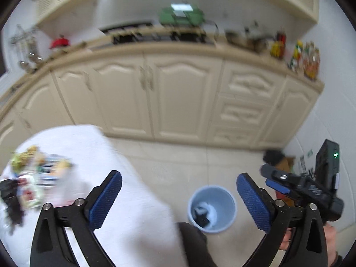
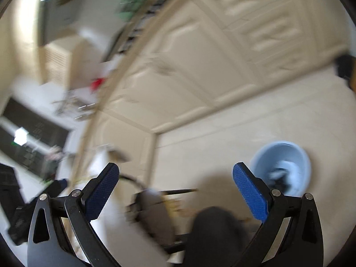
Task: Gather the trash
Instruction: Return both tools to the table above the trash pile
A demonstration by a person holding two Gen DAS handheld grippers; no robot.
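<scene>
A light blue trash bin (image 1: 224, 200) stands on the tiled floor with white and black trash inside; it also shows in the right wrist view (image 2: 267, 162). My left gripper (image 1: 179, 191) is open and empty, held over the table edge and the bin. My right gripper (image 2: 175, 184) is open and empty; it shows at the right of the left wrist view (image 1: 280, 182), beside the bin. Wrappers and scraps (image 1: 29, 178) lie on the white-clothed table (image 1: 124, 200) at the left. Both views are blurred.
Cream kitchen cabinets (image 1: 178, 98) run along the back under a counter with a stove (image 1: 160, 33), a green object (image 1: 181, 15) and jars (image 1: 296, 55). A dark object (image 1: 273, 155) sits in the floor corner. A chair (image 2: 153, 213) is below the right gripper.
</scene>
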